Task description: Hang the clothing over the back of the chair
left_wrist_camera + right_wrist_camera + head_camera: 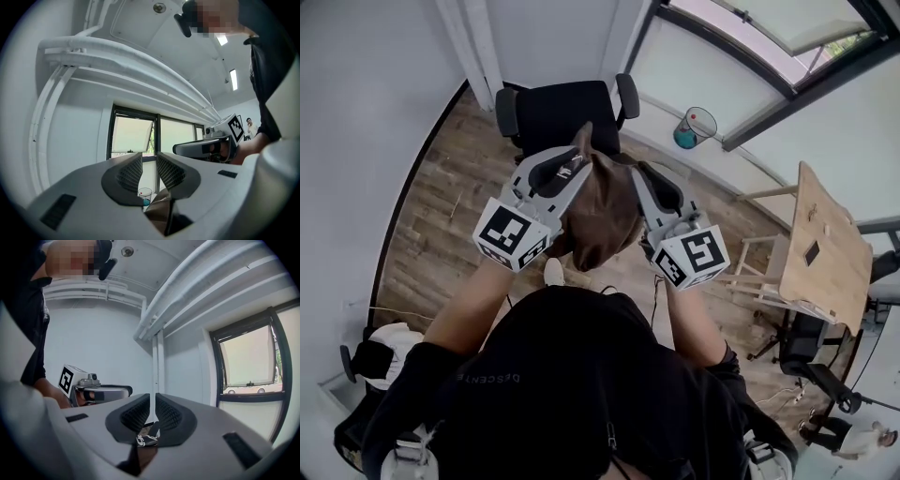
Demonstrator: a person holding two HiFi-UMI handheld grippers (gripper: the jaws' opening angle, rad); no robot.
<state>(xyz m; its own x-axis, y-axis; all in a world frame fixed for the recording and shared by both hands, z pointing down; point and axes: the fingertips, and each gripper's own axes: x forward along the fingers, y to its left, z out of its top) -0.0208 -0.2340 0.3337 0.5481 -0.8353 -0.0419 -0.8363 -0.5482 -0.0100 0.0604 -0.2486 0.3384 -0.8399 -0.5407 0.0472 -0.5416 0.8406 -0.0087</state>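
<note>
Although the left gripper (578, 157) and right gripper (640, 181) each have fingers pinching the brown clothing (602, 214), held up near the black chair (567, 111), nothing lies over its back yet; draping remains.

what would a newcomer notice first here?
A brown garment hangs bunched at the centre of the head view, pinched from both sides by the left tool and the right tool. Just beyond it stands a black office chair, and a wooden table sits at the right.
</note>
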